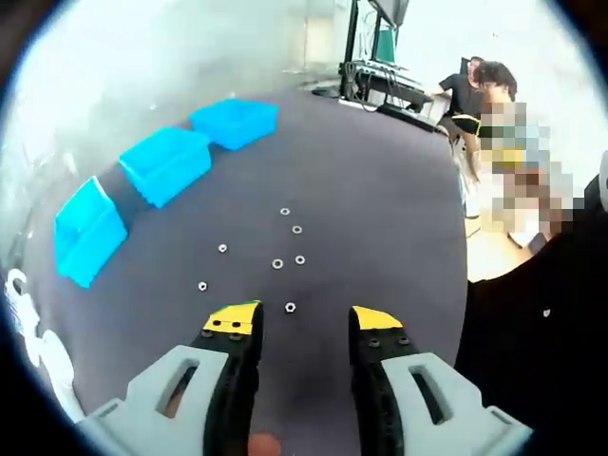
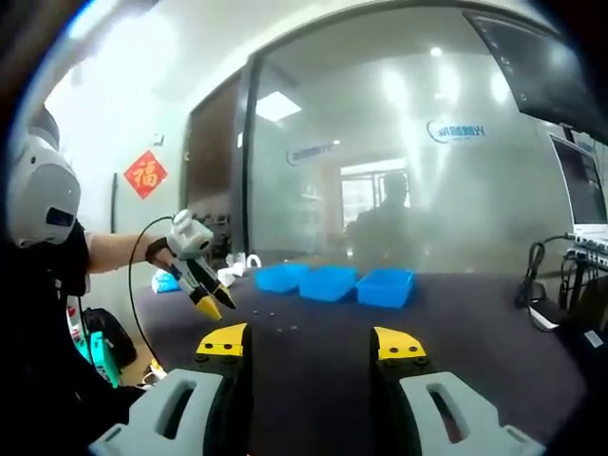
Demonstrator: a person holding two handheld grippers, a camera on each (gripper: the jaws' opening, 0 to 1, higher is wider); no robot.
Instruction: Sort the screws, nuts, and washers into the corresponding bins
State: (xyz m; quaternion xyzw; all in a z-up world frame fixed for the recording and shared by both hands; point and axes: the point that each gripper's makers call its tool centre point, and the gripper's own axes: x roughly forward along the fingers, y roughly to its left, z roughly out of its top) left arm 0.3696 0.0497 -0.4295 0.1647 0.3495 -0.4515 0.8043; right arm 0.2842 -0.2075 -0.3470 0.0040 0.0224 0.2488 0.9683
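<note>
Yellow-tipped jaws of the left hand-held gripper (image 1: 304, 323) are held spread and empty, low over the dark bench (image 1: 380, 209), with one nut (image 1: 290, 307) lying just ahead between the tips; the spread is judged to be kept so that this piece can be straddled and pinched next. More small fasteners (image 1: 288, 245) are scattered loosely further out, apart from one another, which leaves room for each to be picked singly. Three blue bins (image 1: 166, 163) are lined up along the far left edge, well apart from the scatter, so that sorted pieces stay separate. The right hand-held gripper (image 2: 309, 344) is likewise held spread and empty, raised and back from the work, with the bins (image 2: 334, 282) seen across the bench.
</note>
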